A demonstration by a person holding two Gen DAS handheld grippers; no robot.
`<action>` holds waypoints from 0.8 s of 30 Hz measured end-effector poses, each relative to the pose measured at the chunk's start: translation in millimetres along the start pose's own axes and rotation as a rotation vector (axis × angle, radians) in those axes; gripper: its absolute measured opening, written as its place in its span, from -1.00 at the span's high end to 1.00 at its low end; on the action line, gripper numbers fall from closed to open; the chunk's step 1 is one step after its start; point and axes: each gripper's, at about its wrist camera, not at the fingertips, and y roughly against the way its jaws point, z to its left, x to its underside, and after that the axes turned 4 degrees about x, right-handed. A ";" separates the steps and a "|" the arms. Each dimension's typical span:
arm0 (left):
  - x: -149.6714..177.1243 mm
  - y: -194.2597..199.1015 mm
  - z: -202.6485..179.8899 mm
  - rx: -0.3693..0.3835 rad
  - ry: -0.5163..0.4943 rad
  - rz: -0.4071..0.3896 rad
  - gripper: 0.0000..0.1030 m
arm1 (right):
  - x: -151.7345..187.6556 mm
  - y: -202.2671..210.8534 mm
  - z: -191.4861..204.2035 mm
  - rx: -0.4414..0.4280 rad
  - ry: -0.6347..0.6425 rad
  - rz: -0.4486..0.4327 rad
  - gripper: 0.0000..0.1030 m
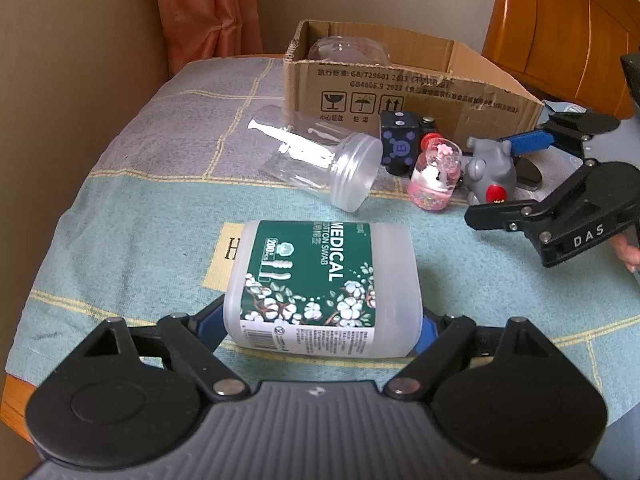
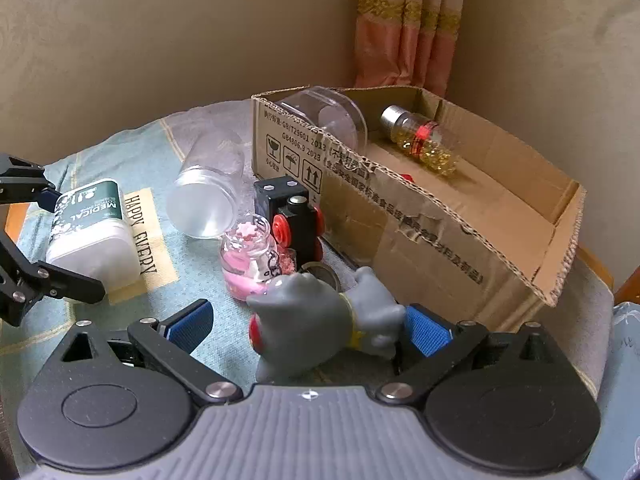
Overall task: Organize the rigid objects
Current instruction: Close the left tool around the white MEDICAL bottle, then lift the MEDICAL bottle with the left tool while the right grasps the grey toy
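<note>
Left claw point(image 1: 322, 328) straddles the swab jar point(image 1: 320, 288), which lies on its side on the tabletop point(image 1: 120, 240) in front of the box point(image 1: 400, 92); whether its pads press the jar cannot be told. Right claw point(image 2: 308, 328), spread wide, brackets the grey toy point(image 2: 320, 320) lying just before the box, its right pad close against the toy, the left apart. Beside the toy, nearer the box, lie a pink bottle point(image 2: 248, 260), a black train point(image 2: 292, 216) and a clear jar point(image 2: 208, 192).
</note>
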 end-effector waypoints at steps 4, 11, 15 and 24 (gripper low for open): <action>-0.1 0.2 0.4 0.002 0.000 -0.001 -0.69 | 3.1 9.7 7.7 -0.022 -0.006 0.016 -1.00; 0.2 1.2 1.3 0.006 0.000 -0.004 -0.69 | 15.2 24.4 26.2 -0.005 -0.045 0.057 -1.00; 0.7 1.0 1.8 0.006 -0.003 -0.005 -0.70 | 23.1 19.7 27.0 0.049 -0.151 0.073 -1.00; -0.5 -0.4 1.9 0.000 -0.001 -0.005 -0.76 | 24.5 -2.3 19.5 0.141 -0.246 0.073 -1.00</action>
